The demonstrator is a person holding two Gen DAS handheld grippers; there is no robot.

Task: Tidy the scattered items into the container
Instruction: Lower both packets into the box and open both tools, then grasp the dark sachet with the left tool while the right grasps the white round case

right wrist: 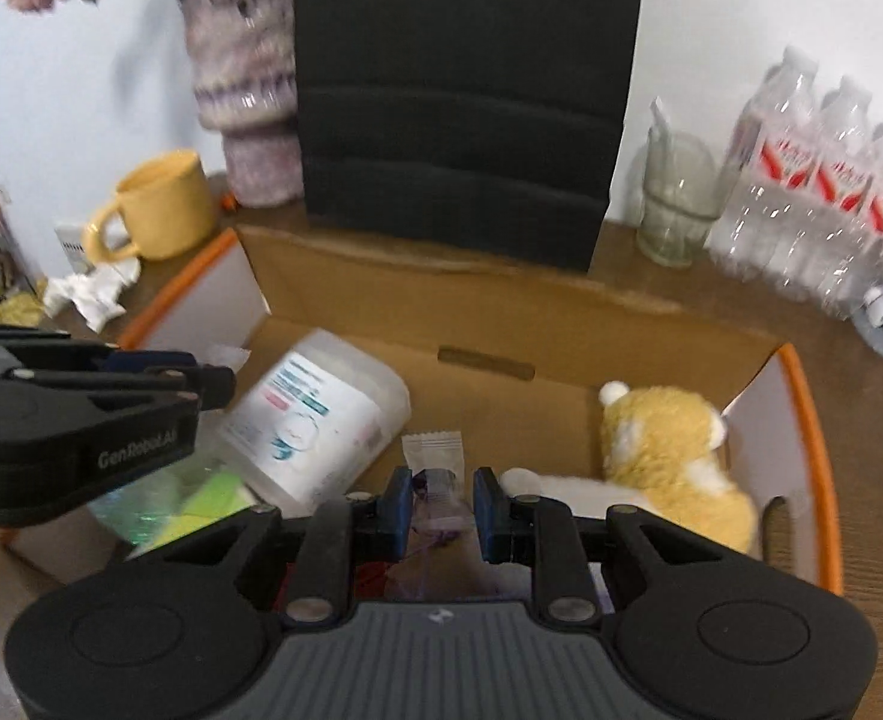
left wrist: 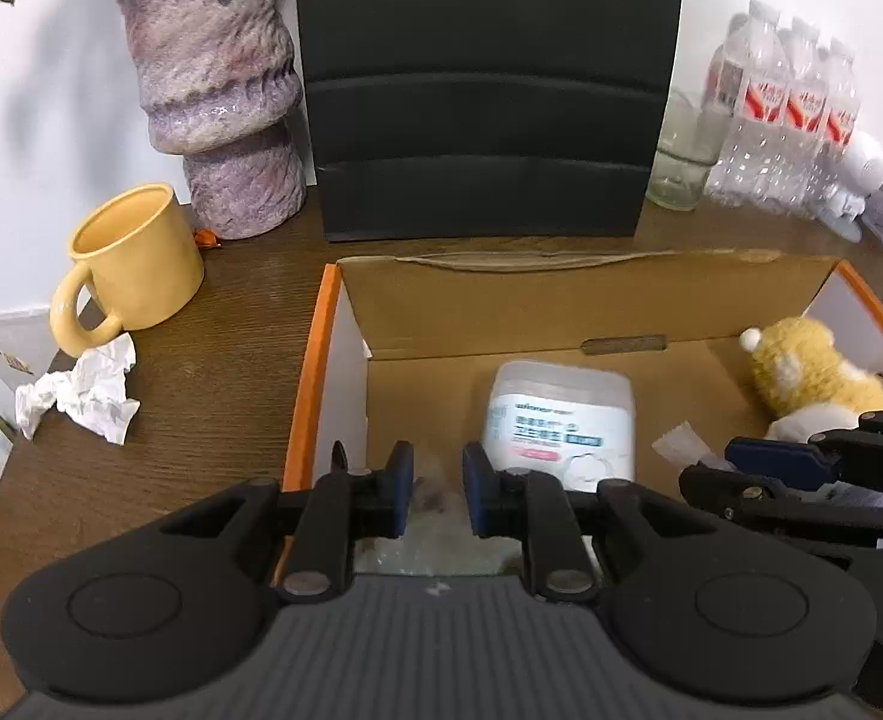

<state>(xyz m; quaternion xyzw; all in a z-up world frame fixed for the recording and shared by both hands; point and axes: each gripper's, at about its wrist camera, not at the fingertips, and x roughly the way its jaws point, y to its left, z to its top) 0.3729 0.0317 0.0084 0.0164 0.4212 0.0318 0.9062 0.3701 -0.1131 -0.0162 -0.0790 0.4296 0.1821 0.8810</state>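
An open cardboard box point(left wrist: 501, 306) with orange edges sits on the wooden table; it also shows in the right wrist view point(right wrist: 561, 330). Inside lie a white plastic tub point(left wrist: 561, 420) point(right wrist: 315, 414), a yellow plush toy point(left wrist: 813, 372) point(right wrist: 669, 456) and a small white sachet point(right wrist: 432, 444). My left gripper point(left wrist: 437, 489) hovers over the box's near left part, jaws slightly apart with nothing between them. My right gripper point(right wrist: 441, 507) is over the box, its jaws around a clear purplish wrapper point(right wrist: 435, 504). A crumpled white paper point(left wrist: 81, 396) lies on the table left of the box.
A yellow mug point(left wrist: 135, 264) and a purple vase point(left wrist: 219, 90) stand at the back left. A black box point(left wrist: 489, 90) stands behind the cardboard box. A glass jar point(left wrist: 681, 162) and packed water bottles point(left wrist: 789, 114) stand at the back right.
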